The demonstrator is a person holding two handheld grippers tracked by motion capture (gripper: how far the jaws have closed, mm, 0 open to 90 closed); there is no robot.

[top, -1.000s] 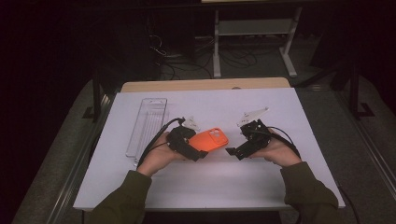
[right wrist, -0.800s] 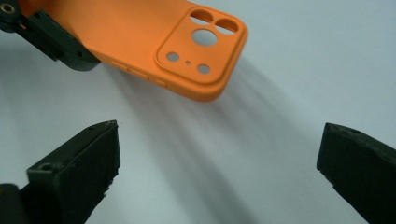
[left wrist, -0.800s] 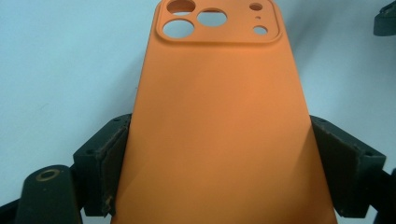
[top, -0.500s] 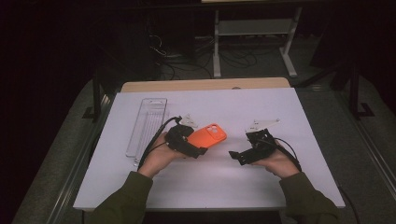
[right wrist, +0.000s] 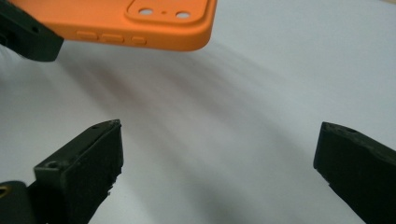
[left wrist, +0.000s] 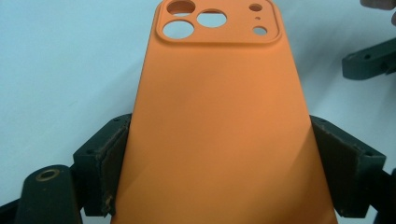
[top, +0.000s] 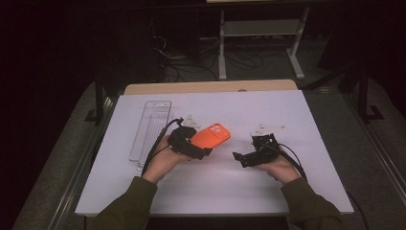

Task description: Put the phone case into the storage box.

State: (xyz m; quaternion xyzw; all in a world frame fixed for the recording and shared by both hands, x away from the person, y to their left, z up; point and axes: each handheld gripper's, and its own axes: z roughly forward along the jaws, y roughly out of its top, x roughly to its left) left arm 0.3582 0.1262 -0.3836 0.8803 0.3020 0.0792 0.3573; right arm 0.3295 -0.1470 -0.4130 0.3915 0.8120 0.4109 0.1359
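An orange phone case (top: 213, 135) with camera cut-outs is held just above the white table, back side up. My left gripper (top: 201, 146) is shut on its lower end, and in the left gripper view the case (left wrist: 219, 107) sits clamped between both pads (left wrist: 112, 163). My right gripper (top: 239, 158) is open to the right of the case, apart from it. In the right gripper view its fingers (right wrist: 86, 170) stand wide over bare table, with the case (right wrist: 130, 21) farther off at the top.
A long clear plastic tray (top: 151, 125) lies at the left of the white table top (top: 287, 110). Cables trail from both grippers. A wooden edge (top: 210, 87) runs along the table's far side, with dark floor and a stand beyond.
My right gripper has drawn back from the case, toward the front right. The left gripper still holds the case, now raised a little and tipped up.
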